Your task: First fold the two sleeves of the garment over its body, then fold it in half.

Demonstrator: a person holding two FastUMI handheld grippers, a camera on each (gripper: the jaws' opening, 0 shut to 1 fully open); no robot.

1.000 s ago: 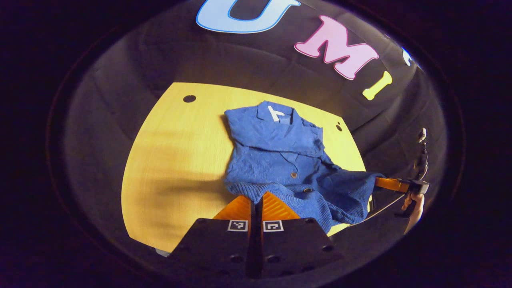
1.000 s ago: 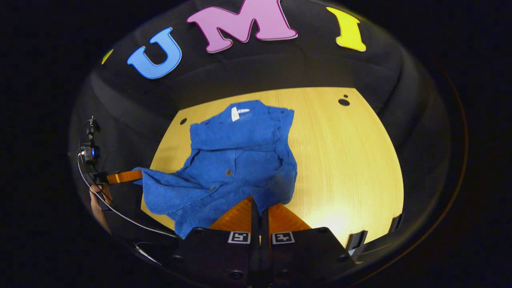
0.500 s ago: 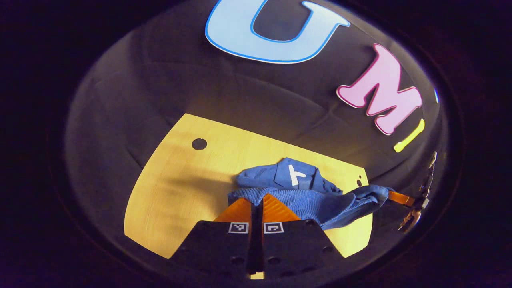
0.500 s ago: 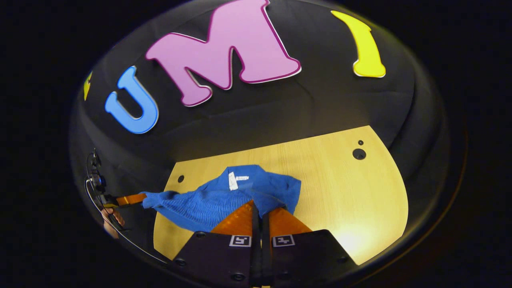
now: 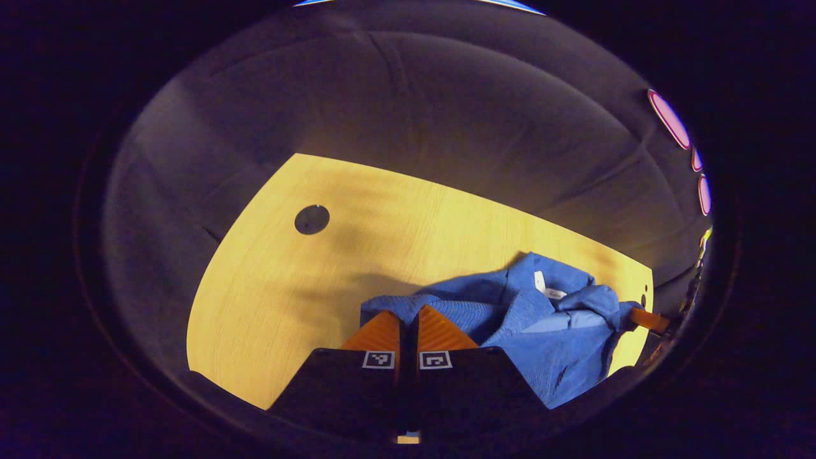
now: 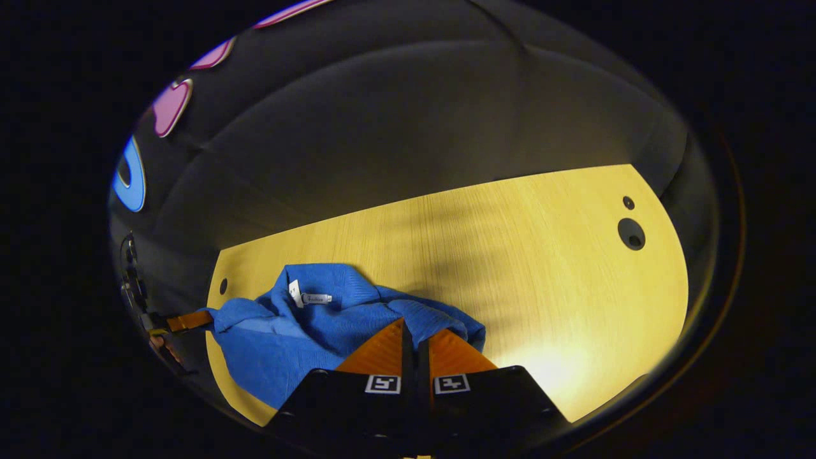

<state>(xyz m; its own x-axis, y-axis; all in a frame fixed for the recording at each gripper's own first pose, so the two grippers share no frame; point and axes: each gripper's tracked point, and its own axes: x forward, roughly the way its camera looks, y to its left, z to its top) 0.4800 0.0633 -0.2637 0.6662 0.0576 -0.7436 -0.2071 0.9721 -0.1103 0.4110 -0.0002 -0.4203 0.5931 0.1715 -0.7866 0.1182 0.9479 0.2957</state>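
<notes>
L tongs (image 5: 408,317) sat closed at the bottom of the left gripper view, both fingers pinched on the ribbed hem edge of the blue garment (image 5: 548,338). No gap showed btwn the fingers. To their left the wooden tabletop (image 5: 287,287) lay bare apart from a dark round hole (image 5: 312,219). To their right the garment was bunched, hem brought up near the collar, white neck tag (image 5: 540,281) facing up. At the far right edge the other tongs (image 5: 647,319) held the garment's opposite hem corner.

In the right gripper view the same order ran mirrored: the other tongs (image 6: 189,320) at far left w/ cloth in their grip, then the garment (image 6: 287,338) heaped on the left part of the tabletop (image 6: 561,287), tag (image 6: 295,292) up, then R tongs (image 6: 415,333) closed on the hem at bottom centre. Two holes (image 6: 631,233) lay well apart to the right.

Judgement: this looks like the half-fold, hem carried over toward the collar. Sleeves aren't clearly visible; can't tell if they've stayed tucked.

Risks from here:
- The cloth sags btwn the two tongs; if lowered w/o tension, the fold would prob. land wrinkled or lumpy.
- Uneven travel of L vs R would skew the hem against the shoulders.
- Knit is soft and stretchy, so a thin pinch could slip and drop one corner.
- Dragging the top layer fwd could pull the lower layer and undo the sleeve folds.
</notes>
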